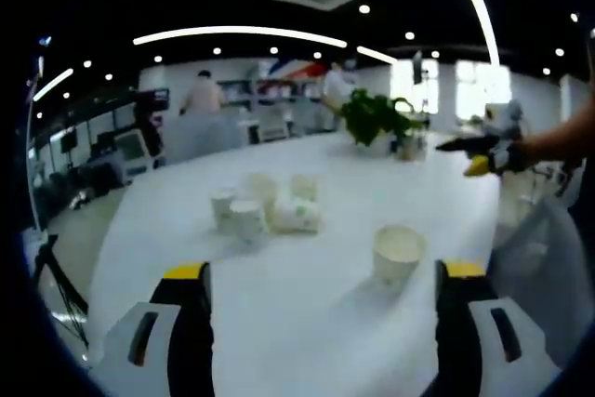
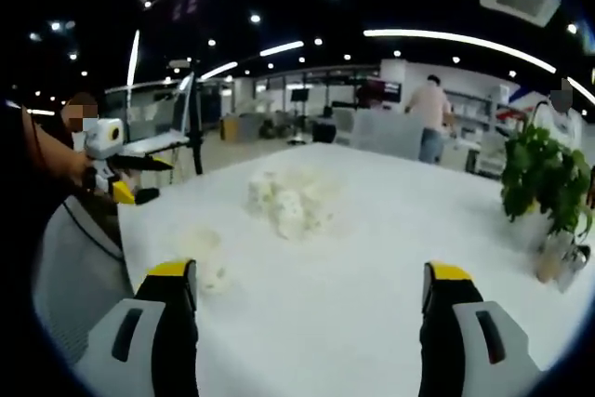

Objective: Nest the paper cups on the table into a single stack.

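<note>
Several white paper cups point(image 1: 265, 208) lie and stand in a loose cluster mid-table, some tipped on their sides. One lone cup point(image 1: 398, 255) stands upright nearer, between my left gripper's point(image 1: 323, 290) wide-open jaws but farther out. In the right gripper view the same cluster point(image 2: 288, 202) sits ahead and the lone cup point(image 2: 206, 262) stands close to the left jaw. My right gripper point(image 2: 311, 287) is open and holds nothing. The right gripper point(image 1: 483, 155) also shows at the right of the left gripper view, and the left gripper point(image 2: 121, 174) at the left of the right gripper view.
The white table point(image 1: 307, 323) is large with a rounded edge. A potted green plant point(image 1: 374, 118) stands at its far side, seen too at the right point(image 2: 544, 183) of the right gripper view. People stand in the office behind. Chairs sit by the table's edge.
</note>
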Motion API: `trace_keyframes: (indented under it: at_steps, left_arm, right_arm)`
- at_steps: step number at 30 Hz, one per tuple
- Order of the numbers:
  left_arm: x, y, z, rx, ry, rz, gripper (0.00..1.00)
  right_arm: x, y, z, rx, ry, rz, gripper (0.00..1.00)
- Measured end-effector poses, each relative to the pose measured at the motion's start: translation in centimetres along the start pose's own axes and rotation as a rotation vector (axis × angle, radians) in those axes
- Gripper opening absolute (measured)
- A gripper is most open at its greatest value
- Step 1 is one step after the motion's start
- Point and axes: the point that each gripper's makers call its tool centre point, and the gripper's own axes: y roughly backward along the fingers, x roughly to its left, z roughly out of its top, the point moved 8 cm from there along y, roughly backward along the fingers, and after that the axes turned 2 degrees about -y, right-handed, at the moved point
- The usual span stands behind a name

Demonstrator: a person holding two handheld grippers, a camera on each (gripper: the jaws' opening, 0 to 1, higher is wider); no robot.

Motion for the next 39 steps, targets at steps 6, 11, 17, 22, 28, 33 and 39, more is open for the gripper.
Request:
trace_keyframes:
  at_steps: [6, 11, 17, 22, 28, 33, 39]
  left_arm:
    - [0.6, 0.2, 0.6, -0.047, 0.02, 0.028, 0.99]
    - [0.7, 0.1, 0.4, -0.041, 0.023, 0.036, 0.99]
    - [0.6, 0.1, 0.6, -0.044, 0.02, 0.043, 0.99]
    - [1.0, 0.0, 0.6, -0.041, 0.021, 0.039, 0.99]
    - [1.1, -0.2, 0.7, -0.041, 0.025, 0.031, 0.99]
    - [1.0, -0.2, 0.6, -0.03, 0.013, 0.044, 0.98]
    - [1.0, 0.2, 0.9, -0.034, 0.026, 0.047, 0.99]
  right_arm:
    - [-0.1, 0.2, 0.2, 0.013, 0.028, 0.013, 1.0]
    - [-0.9, 0.3, 0.2, 0.011, 0.013, -0.009, 1.0]
    - [-1.1, 0.3, 0.4, 0.008, 0.021, 0.0, 1.0]
    - [-1.2, 0.0, 0.2, 0.011, 0.022, -0.004, 1.0]
    - [-1.4, -0.3, 0.2, 0.017, 0.035, -0.006, 1.0]
    - [-1.8, -1.0, 0.1, 0.019, 0.05, 0.004, 1.0]
    - [-2.1, -1.9, 0.2, -0.002, 0.059, 0.015, 1.0]
